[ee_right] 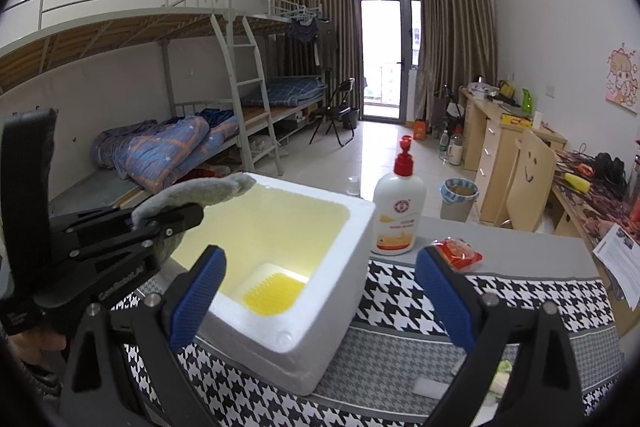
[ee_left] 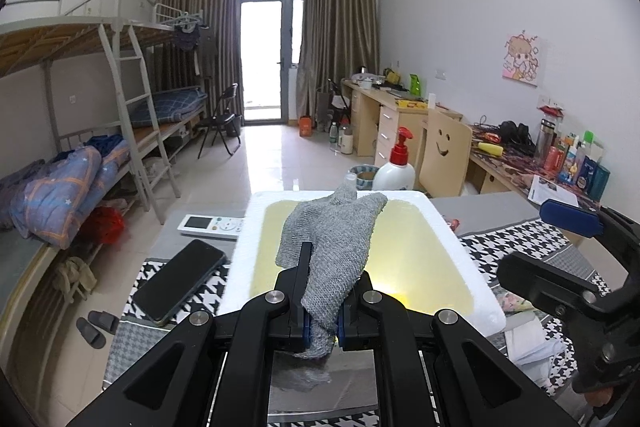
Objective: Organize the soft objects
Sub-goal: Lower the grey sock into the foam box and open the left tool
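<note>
My left gripper (ee_left: 322, 303) is shut on a grey knitted cloth (ee_left: 336, 231) and holds it over the open white foam box (ee_left: 472, 259). The cloth's far end droops across the box's back rim. In the right wrist view the left gripper (ee_right: 176, 217) shows at the left with the grey cloth (ee_right: 208, 189) above the foam box (ee_right: 320, 311), whose inside is yellowish. My right gripper (ee_right: 320, 291) is open and empty, its blue-padded fingers (ee_right: 444, 291) spread in front of the box. It also shows at the right edge of the left wrist view (ee_left: 568, 247).
A lotion pump bottle (ee_right: 398, 211) stands behind the box. A red snack packet (ee_right: 458, 253) lies to its right. A phone (ee_left: 180, 281) and a white remote (ee_left: 212, 225) lie left of the box on the houndstooth cloth (ee_right: 520, 299). Papers (ee_left: 532, 343) lie at right.
</note>
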### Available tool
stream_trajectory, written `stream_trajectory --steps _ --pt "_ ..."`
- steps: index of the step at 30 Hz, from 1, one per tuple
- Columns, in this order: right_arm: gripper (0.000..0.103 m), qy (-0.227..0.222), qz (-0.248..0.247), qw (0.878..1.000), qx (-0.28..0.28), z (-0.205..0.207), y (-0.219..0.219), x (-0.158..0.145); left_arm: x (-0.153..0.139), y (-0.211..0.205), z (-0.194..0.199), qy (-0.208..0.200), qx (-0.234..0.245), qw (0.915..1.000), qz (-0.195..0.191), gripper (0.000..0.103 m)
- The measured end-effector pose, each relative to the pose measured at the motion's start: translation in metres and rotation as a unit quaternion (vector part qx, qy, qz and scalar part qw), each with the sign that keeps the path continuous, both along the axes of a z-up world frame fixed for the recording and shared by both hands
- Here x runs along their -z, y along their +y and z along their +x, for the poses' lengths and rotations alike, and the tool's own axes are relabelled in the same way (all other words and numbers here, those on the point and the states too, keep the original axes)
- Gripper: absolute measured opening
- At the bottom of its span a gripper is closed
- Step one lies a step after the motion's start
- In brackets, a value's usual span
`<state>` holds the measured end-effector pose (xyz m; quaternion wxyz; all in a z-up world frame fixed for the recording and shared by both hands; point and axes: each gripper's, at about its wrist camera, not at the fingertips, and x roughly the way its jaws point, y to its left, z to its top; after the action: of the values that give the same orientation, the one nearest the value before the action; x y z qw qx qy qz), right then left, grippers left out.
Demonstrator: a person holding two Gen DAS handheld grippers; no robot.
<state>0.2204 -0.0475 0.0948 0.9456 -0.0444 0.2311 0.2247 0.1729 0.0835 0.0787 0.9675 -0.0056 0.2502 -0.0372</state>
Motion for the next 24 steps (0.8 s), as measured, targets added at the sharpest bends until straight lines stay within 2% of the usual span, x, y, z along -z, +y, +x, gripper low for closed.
stream_trajectory --steps 16,24 --pt "0.098 0.001 0.010 1.000 0.021 -0.011 -0.030 0.008 0.004 -0.027 0.014 0.020 0.014 0.9997 0.008 0.009" --pt "0.098 0.000 0.016 1.000 0.026 -0.014 -0.037 0.008 0.004 -0.027 0.019 0.025 0.008 0.9996 0.007 0.009"
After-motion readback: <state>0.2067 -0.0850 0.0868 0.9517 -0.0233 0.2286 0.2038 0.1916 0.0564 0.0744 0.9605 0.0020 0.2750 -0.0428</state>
